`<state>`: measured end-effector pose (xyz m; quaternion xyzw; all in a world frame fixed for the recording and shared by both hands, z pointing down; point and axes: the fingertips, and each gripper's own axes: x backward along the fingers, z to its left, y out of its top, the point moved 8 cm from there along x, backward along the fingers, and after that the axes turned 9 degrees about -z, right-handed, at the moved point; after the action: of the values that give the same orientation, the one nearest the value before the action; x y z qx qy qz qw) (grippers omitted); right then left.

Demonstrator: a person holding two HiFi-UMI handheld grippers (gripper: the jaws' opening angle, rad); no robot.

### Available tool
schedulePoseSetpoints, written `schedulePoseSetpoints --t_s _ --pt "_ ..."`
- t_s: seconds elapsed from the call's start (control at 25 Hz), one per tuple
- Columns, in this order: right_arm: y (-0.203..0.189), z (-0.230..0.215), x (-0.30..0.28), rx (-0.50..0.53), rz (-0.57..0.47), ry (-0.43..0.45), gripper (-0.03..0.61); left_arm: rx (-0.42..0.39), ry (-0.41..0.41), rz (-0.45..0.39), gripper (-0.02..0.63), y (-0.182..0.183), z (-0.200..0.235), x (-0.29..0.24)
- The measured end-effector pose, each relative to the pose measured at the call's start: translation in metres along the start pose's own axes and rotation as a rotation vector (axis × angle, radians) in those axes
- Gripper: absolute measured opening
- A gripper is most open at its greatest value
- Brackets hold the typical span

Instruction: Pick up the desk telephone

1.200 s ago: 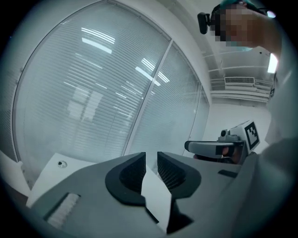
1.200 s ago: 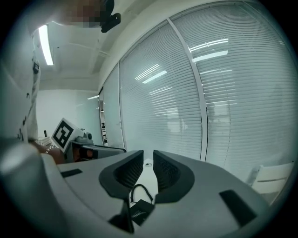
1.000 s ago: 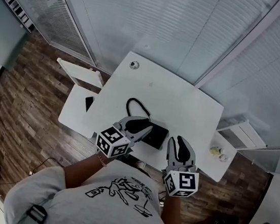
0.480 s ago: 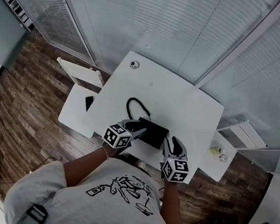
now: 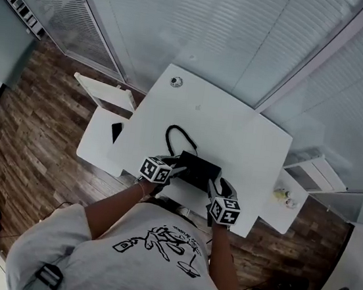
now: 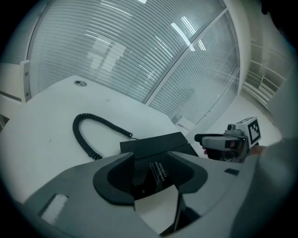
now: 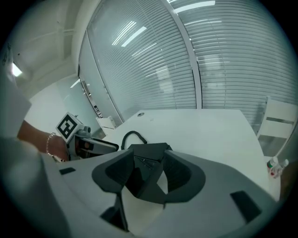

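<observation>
White desk (image 5: pixel 237 125) before slatted blinds. Desk telephone (image 5: pixel 198 171): black, near the desk's front edge, coiled cord (image 5: pixel 176 137) behind it. My left gripper (image 5: pixel 175 171): jaws spread, just been opening, telephone's left end between them. My right gripper (image 5: pixel 215 188): the same, at the right end.

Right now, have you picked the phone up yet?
Not yet. Done: the left gripper and right gripper sit at either end of the desk telephone. In hand: both jaws have just been opening, with the phone's corners between them, unpinched. Still to do: close on it and lift it off the table, where it rests.
</observation>
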<state>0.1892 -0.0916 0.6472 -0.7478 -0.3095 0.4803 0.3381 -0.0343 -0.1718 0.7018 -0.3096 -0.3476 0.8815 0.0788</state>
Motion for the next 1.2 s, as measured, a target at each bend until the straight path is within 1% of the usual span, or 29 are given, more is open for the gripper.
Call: schedulePoseSetpoints --t_s 0.16,0.32,0.4,0.64,0.84,1.0,1.2 --pt "-0.017 -0.008 -0.010 -0.046 0.046 0.003 0.187 0.057 0.008 0.032 0.219 -0.012 0.016 -0.007" --pt "-0.030 -0.013 -0.019 -0.105 0.079 0.014 0.204 0.130 0.003 0.038 0.253 -0.021 0.028 -0.013" --pt "-0.036 -0.014 -0.024 -0.128 0.090 0.022 0.210 0.159 -0.006 0.042 0.259 -0.026 0.033 -0.015" --pt "-0.039 -0.018 -0.031 -0.203 0.090 0.045 0.215 0.182 -0.050 0.084 0.265 -0.033 0.031 -0.026" --pt "-0.044 -0.013 -0.036 -0.230 0.106 0.078 0.213 0.208 -0.070 0.088 0.268 -0.035 0.033 -0.028" --pt "-0.044 -0.016 -0.035 -0.269 0.099 0.089 0.207 0.223 -0.062 0.101 0.267 -0.033 0.034 -0.028" --pt "-0.043 -0.016 -0.034 -0.277 0.104 0.078 0.202 0.223 -0.049 0.109 0.265 -0.032 0.032 -0.028"
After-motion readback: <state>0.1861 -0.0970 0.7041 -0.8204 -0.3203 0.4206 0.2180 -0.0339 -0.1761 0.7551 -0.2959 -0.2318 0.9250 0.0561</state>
